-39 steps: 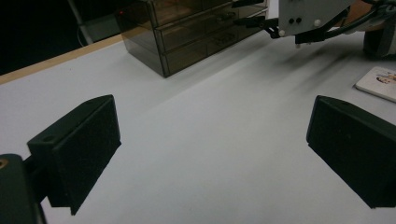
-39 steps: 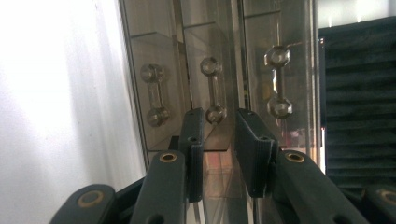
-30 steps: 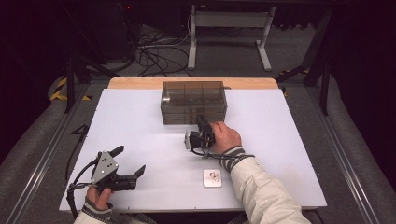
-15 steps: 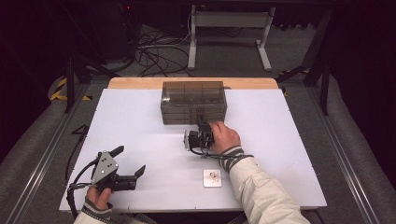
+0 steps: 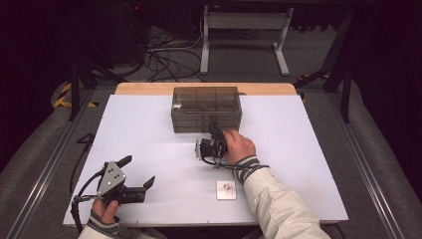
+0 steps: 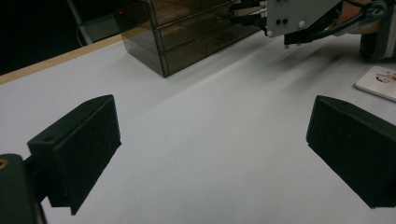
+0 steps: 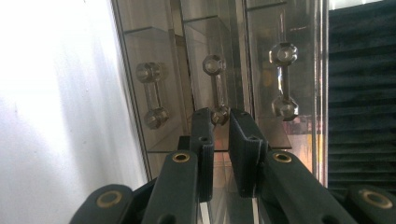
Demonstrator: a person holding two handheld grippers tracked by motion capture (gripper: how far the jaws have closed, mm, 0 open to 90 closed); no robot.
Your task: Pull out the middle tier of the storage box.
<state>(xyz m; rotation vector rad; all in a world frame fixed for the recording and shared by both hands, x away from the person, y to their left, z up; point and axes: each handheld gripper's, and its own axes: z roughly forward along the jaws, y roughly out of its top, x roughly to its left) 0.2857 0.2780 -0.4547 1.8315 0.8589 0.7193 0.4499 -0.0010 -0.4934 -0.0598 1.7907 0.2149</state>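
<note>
Gripping a clear knobbed handle (image 7: pixel 217 91), black ribbed right tongs (image 7: pixel 220 122).

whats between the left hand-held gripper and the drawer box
Bare white table: in the high view nothing lies between the left hand-held gripper and the smoky drawer box. The left gripper view shows the same empty stretch.

Smoky clear drawer cabinet (image 5: pixel 206 109) upright at table's far edge, drawers shut.

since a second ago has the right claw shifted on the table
No. The right claw sits at the same spot before the drawer box; only its jaws have been closing around the middle drawer handle.
</note>
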